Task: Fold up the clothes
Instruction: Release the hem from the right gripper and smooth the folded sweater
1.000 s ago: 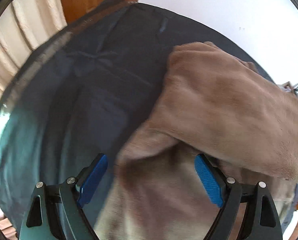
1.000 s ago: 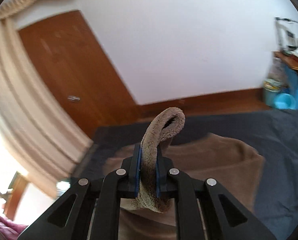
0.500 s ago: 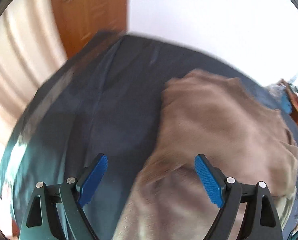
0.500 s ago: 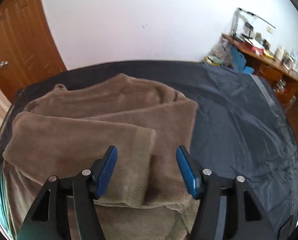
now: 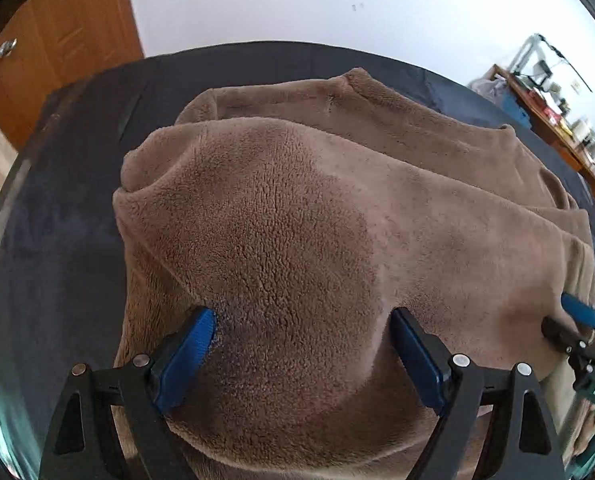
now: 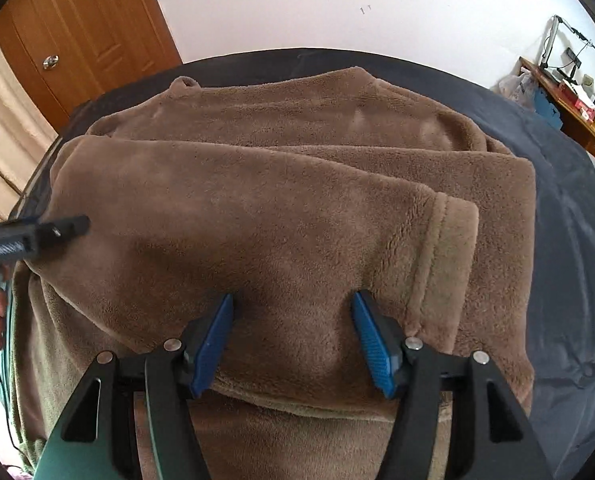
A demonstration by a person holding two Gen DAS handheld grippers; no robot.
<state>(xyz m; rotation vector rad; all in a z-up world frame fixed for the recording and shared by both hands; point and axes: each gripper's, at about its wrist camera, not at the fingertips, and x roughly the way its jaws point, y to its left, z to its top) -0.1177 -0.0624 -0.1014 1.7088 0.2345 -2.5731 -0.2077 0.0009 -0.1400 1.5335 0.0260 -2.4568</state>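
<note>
A brown fleece garment (image 5: 297, 216) lies on a dark blue cover (image 5: 57, 216), with one sleeve folded across its body; the sleeve's cuff (image 6: 449, 248) points right in the right wrist view. My left gripper (image 5: 303, 354) is open, its jaws set wide over the left part of the folded sleeve. My right gripper (image 6: 293, 340) is open over the sleeve (image 6: 257, 220) near the cuff. Each gripper shows at the edge of the other's view: the right one (image 5: 577, 320) and the left one (image 6: 37, 236).
The dark cover (image 6: 569, 240) spreads to the right of the garment. A wooden door (image 6: 77, 32) and a curtain stand at the back left, a white wall behind. A cluttered wooden desk (image 6: 569, 96) stands at the far right.
My right gripper has let go of the sleeve it held up and opened; the sleeve now lies across the garment. Both grippers have come down close over it.
</note>
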